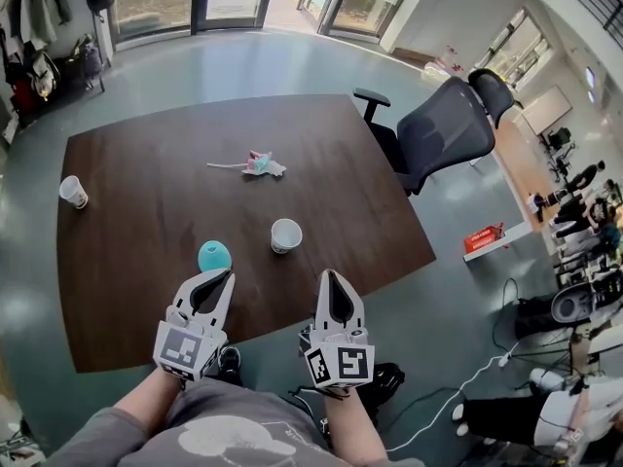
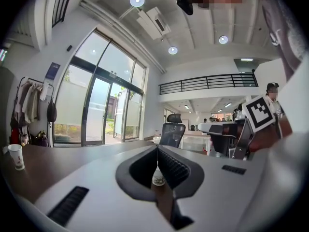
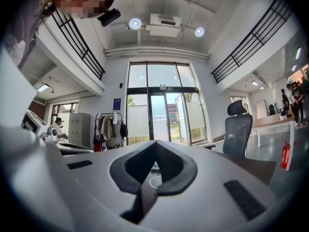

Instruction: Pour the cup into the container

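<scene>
A white paper cup (image 1: 285,234) stands upright on the dark wooden table (image 1: 146,212), a little beyond and between my two grippers. Left of it sits a round teal container (image 1: 215,256), just past the tip of my left gripper (image 1: 223,274). That gripper is shut with nothing in it. My right gripper (image 1: 330,276) hovers at the table's near edge, also shut and empty. In the left gripper view the cup (image 2: 158,177) shows small through the hollow behind the closed jaws. In the right gripper view a white cup rim (image 3: 155,181) shows the same way.
A second paper cup (image 1: 73,192) stands at the table's far left edge. A crumpled pink and teal wrapper (image 1: 259,164) lies mid-table further back. A black office chair (image 1: 443,129) is at the table's right side. Cables lie on the floor at right.
</scene>
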Available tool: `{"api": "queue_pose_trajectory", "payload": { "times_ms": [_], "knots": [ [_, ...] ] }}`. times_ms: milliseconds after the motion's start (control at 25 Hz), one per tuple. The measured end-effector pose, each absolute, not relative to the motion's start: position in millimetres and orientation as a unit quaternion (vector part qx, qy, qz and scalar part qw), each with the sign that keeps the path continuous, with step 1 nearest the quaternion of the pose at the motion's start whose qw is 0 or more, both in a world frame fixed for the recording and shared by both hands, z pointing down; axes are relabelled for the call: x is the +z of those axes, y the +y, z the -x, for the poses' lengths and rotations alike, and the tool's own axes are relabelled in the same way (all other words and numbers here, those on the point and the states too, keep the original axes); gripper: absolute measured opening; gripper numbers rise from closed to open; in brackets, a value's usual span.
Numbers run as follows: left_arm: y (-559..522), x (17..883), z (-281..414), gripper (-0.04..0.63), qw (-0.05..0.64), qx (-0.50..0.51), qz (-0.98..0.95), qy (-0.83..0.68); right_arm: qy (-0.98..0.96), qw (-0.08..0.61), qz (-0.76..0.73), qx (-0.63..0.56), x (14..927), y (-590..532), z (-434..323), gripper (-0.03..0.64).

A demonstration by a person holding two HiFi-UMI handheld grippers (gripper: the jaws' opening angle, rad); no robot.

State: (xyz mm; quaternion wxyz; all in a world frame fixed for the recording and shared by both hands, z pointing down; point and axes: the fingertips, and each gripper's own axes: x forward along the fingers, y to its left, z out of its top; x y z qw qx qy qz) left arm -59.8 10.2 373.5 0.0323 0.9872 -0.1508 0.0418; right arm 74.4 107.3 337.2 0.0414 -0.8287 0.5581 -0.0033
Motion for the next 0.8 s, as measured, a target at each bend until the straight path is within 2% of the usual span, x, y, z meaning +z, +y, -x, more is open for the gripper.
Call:
{"api": "queue_pose_trajectory", "payload": {
  "times_ms": [480, 800],
  "knots": [
    [-40.9, 373.5, 56.0, 0.009, 0.046, 0.037, -0.974, -0.218, 0.59, 0.04, 0.806, -0.003, 334.5, 54.4, -101.2, -0.012],
    [-59.5, 378.9, 56.3, 0.009, 0.051, 0.04, -0.944, -0.324, 0.658, 0.037, 0.752, -0.013, 346.0, 22.4, -125.9, -0.012]
  ]
}}
